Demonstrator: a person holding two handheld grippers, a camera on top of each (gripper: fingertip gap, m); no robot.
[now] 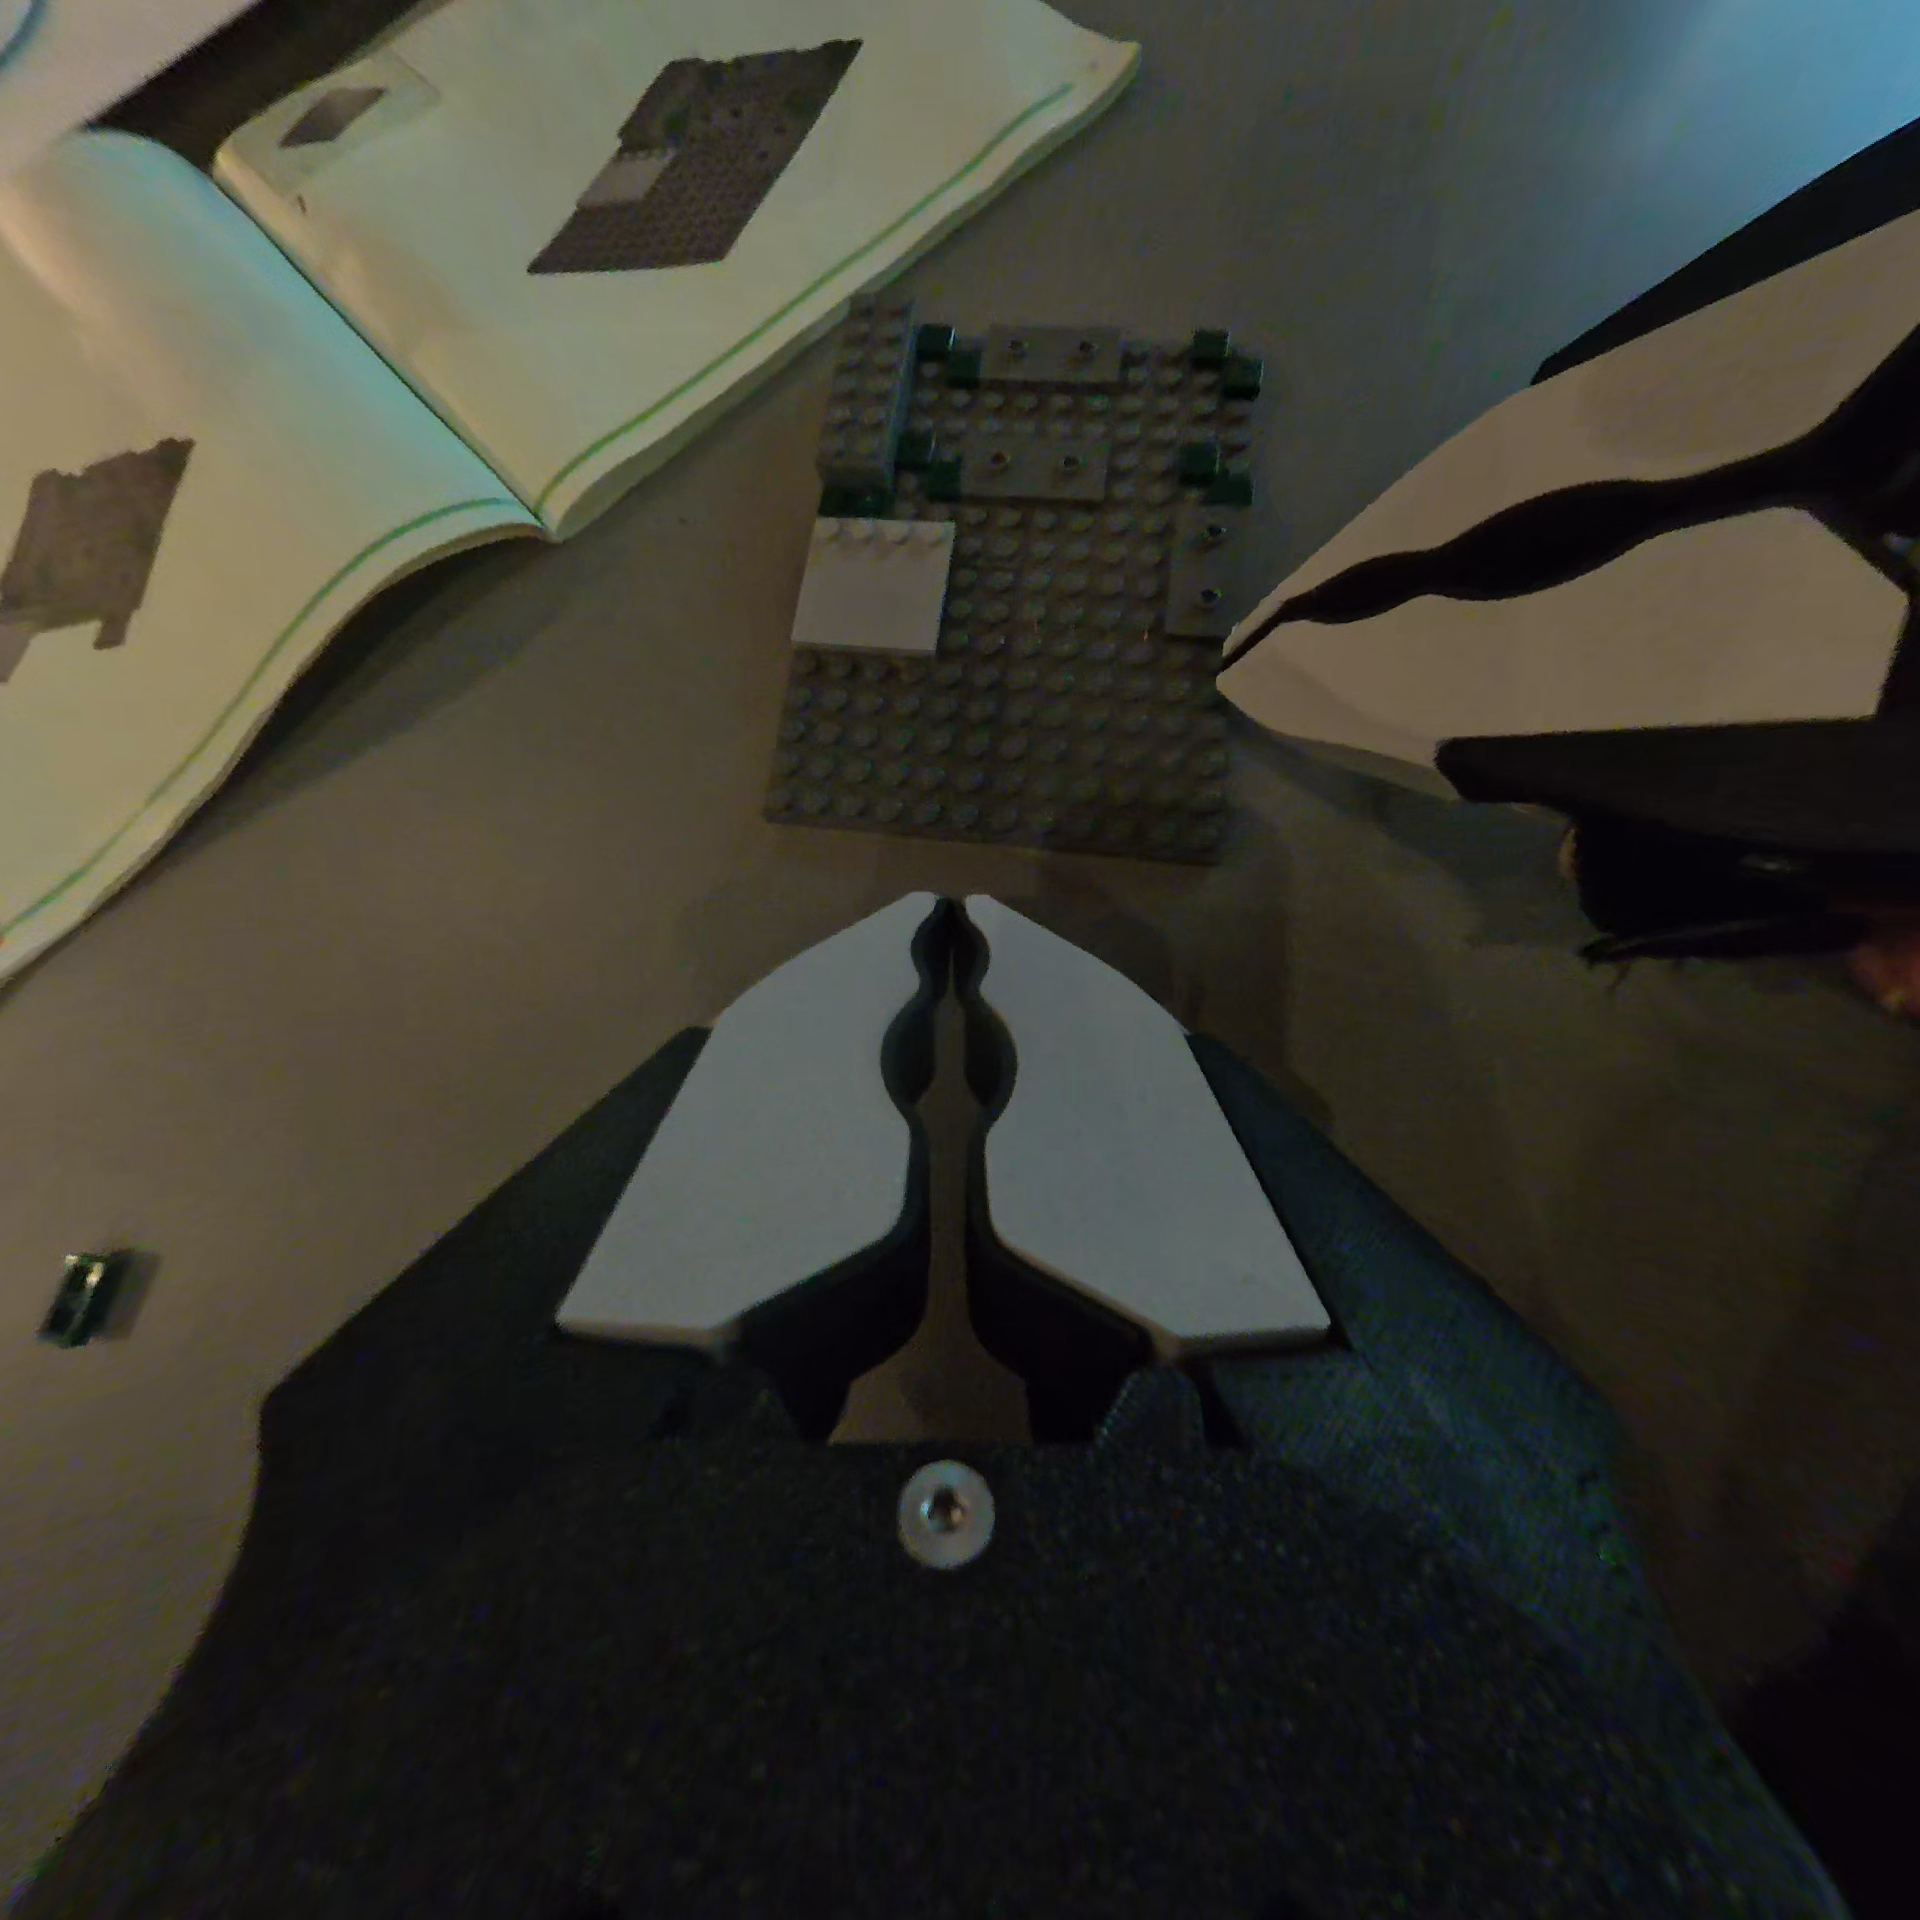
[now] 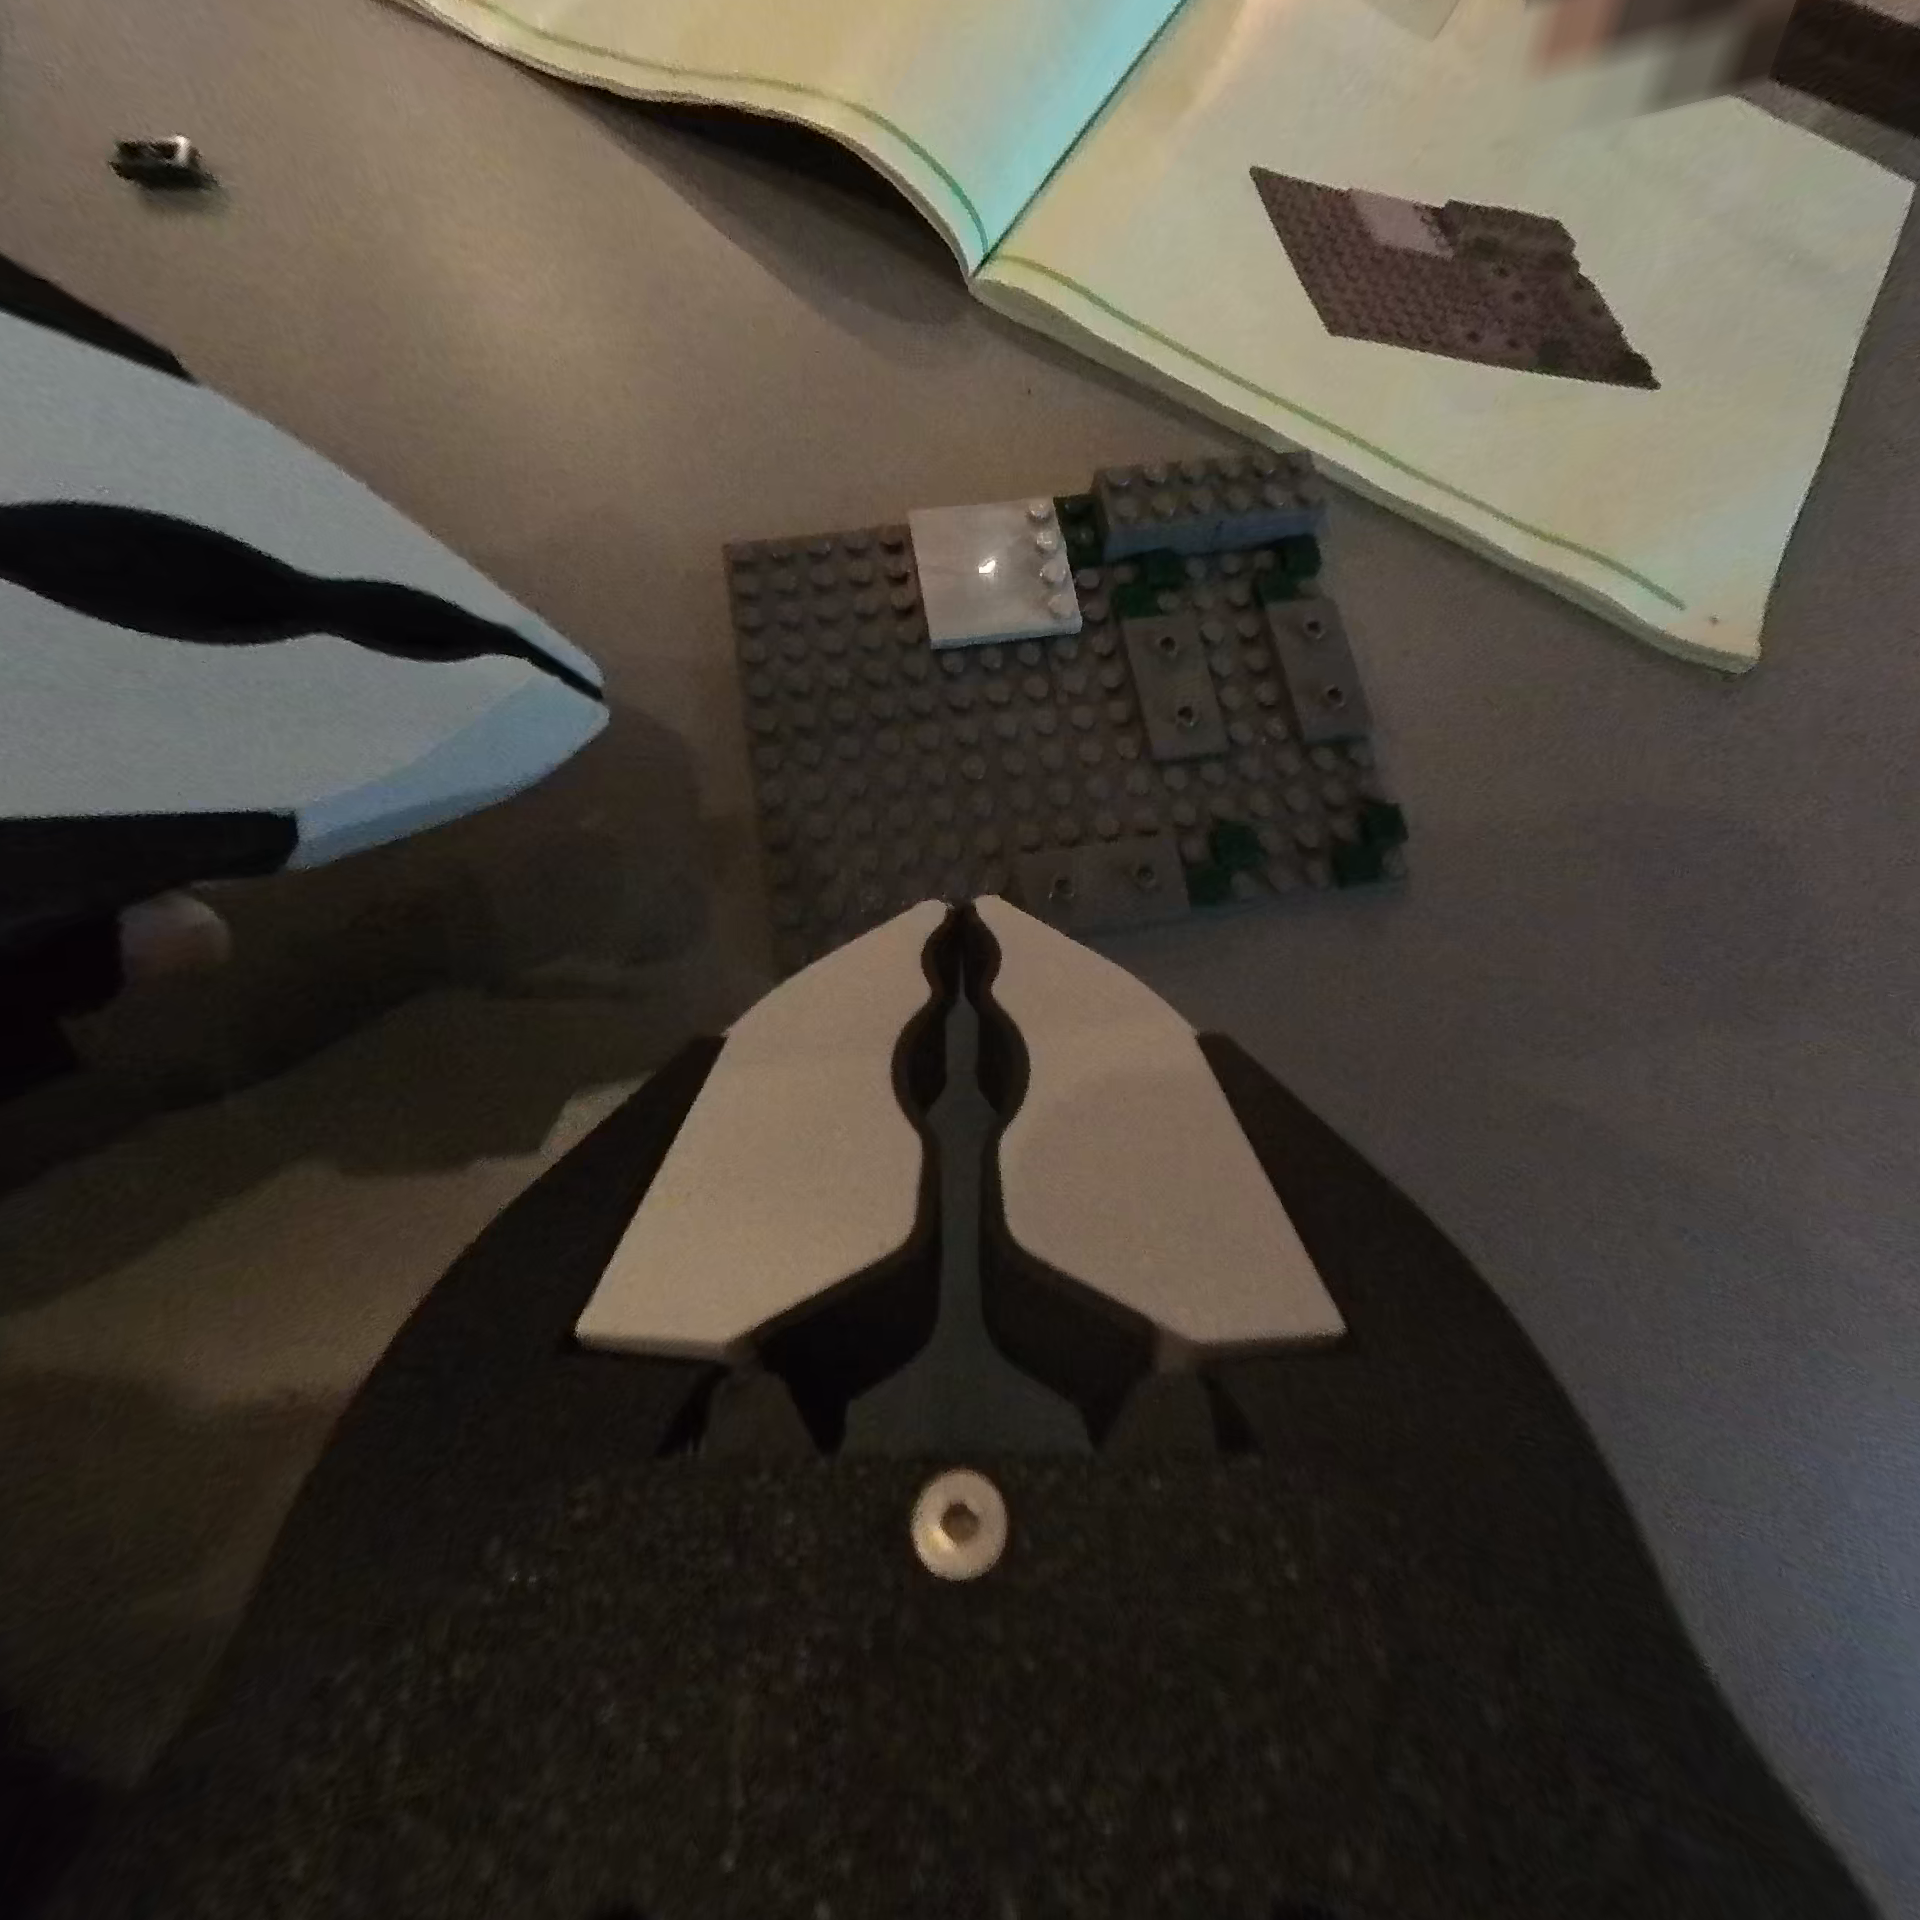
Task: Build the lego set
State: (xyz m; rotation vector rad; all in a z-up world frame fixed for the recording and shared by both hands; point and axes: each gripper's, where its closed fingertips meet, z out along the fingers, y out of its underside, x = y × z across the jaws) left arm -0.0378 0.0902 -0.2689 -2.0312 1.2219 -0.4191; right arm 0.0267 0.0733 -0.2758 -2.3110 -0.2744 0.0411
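A grey studded baseplate [image 1: 997, 727] lies on the table, with a light grey slope piece [image 1: 873, 603], flat grey tiles and small dark green pieces on it. It also shows in the right wrist view [image 2: 883, 769]. My left gripper [image 1: 954, 904] is shut and empty, just short of the plate's near edge. My right gripper [image 2: 964, 906] is shut and empty at the plate's edge beside a grey tile [image 2: 1101, 878]. The right gripper also shows in the left wrist view [image 1: 1236, 649], tips touching the plate's right side. The left gripper shows in the right wrist view [image 2: 592, 686], left of the plate.
An open instruction booklet [image 1: 416, 343] lies beside the plate; it also shows in the right wrist view [image 2: 1351, 260]. A small loose dark green piece [image 1: 83, 1299] lies on the table to my left, and in the right wrist view [image 2: 161, 161] far left.
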